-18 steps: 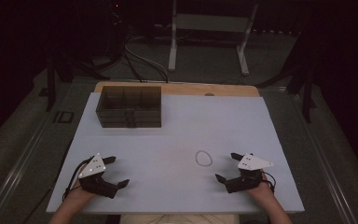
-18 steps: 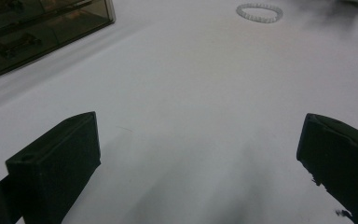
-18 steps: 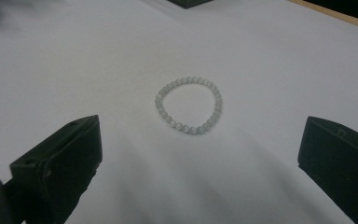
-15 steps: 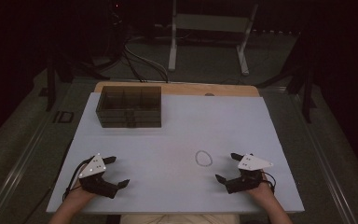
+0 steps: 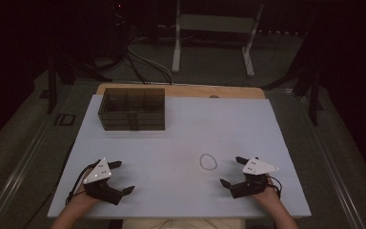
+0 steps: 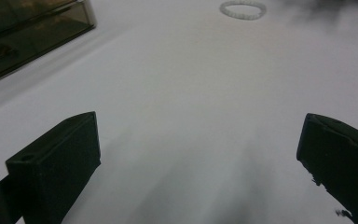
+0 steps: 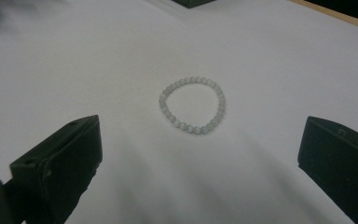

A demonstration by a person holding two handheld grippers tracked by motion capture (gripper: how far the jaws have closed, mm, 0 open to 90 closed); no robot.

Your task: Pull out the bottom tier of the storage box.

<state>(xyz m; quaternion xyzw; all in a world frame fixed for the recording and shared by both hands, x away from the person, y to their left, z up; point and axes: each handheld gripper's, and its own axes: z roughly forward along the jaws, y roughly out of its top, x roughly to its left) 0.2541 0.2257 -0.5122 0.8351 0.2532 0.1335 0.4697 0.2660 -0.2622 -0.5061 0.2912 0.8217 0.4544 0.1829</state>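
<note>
Resting at the worktop's (image 5: pixel 181 129) near-left corner, the left hand-held gripper (image 5: pixel 122 177) stands spread and empty, well apart from the bracelet (image 5: pixel 208 161). The bracelet lies flat right of centre, a closed ring with no long axis. The right hand-held gripper (image 5: pixel 232 171), also spread, sits nearer, the bracelet just ahead and leftward.

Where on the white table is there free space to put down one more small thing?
The white table is bare between the dark divided plastic box and the pale beaded bracelet, and across its far right part. The strip between the left gripper and the right gripper is also bare. Crowding exists just at the box corner.
</note>
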